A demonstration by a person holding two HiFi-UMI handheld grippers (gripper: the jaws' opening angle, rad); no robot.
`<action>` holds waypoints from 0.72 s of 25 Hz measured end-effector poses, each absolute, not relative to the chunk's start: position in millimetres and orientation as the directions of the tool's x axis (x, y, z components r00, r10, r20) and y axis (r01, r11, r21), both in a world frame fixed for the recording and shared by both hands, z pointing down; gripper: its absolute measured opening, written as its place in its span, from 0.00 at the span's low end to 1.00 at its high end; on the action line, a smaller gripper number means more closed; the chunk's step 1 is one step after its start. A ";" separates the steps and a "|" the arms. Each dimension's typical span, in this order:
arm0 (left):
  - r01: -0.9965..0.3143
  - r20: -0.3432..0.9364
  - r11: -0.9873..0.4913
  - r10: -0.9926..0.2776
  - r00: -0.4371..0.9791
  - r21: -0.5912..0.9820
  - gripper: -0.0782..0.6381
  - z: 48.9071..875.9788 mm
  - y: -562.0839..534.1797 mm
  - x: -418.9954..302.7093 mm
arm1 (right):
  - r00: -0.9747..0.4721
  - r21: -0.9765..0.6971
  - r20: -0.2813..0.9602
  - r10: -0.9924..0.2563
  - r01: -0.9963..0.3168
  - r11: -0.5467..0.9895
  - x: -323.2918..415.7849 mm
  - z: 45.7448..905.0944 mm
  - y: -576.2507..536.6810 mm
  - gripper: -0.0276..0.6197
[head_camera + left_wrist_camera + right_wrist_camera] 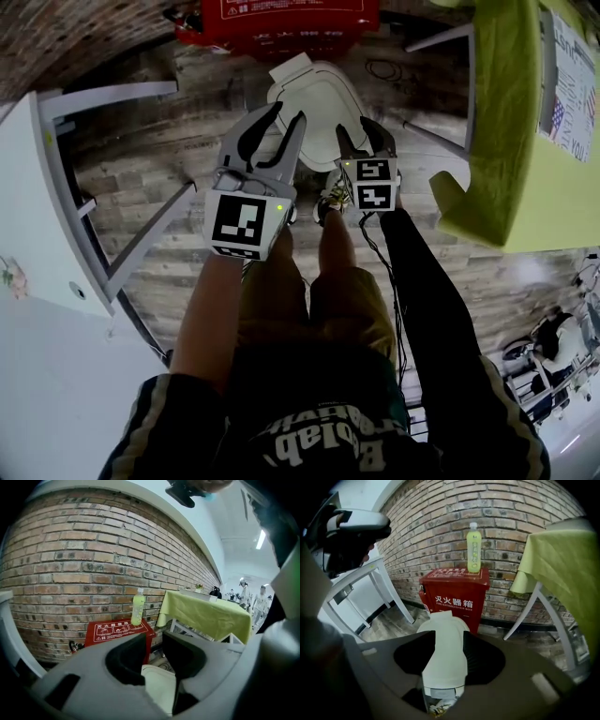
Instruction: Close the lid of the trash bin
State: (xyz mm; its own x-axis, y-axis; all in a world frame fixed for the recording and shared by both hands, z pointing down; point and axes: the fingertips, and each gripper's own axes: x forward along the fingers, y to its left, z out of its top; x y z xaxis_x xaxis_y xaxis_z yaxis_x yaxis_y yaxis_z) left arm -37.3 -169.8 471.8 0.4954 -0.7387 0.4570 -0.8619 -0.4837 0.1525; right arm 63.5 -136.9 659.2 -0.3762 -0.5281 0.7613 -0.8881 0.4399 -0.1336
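Here, a brick wall fills the top of both gripper views. A green table sits on the right. In the top middle, a red box stands against the wall, and the white trash bin stands just below it, lid down. The left gripper and right gripper hang near the bin, jaws apart and empty. A small bottle stands on the box.

red box, front: "灭火器箱" is printed in white, with a smaller line "FIRE EXTINGUISHER BOX" set beneath it.
red box, top: a white-framed panel is headed by Chinese characters beginning "灭火器"; the rest is too small to be read.
shirt: pale lettering is seen upside down and cannot be read with certainty.
bottle label: no print can be read.
poster: the print is too small to be read.
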 end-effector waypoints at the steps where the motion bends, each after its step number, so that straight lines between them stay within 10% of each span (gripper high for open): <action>1: -0.860 0.453 -0.487 -0.739 0.498 0.152 0.27 465.0 -169.6 -35.8 | -0.378 -0.135 0.752 -0.539 -0.890 0.436 63.8 649.9 -139.0 0.35; 18: -0.871 0.432 -0.485 -0.770 0.470 0.085 0.27 364.9 -145.1 -30.0 | -0.428 -0.133 0.576 -0.697 -0.890 0.436 66.8 488.1 -159.3 0.33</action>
State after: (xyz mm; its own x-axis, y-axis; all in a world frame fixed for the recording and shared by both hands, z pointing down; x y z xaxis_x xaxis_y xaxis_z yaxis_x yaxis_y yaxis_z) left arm -30.0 -145.1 364.9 0.4704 -0.7696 0.4317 -0.8706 -0.4847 0.0845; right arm 66.8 -159.3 488.1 -0.4276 -0.6970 0.5756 -0.8900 0.4361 -0.1332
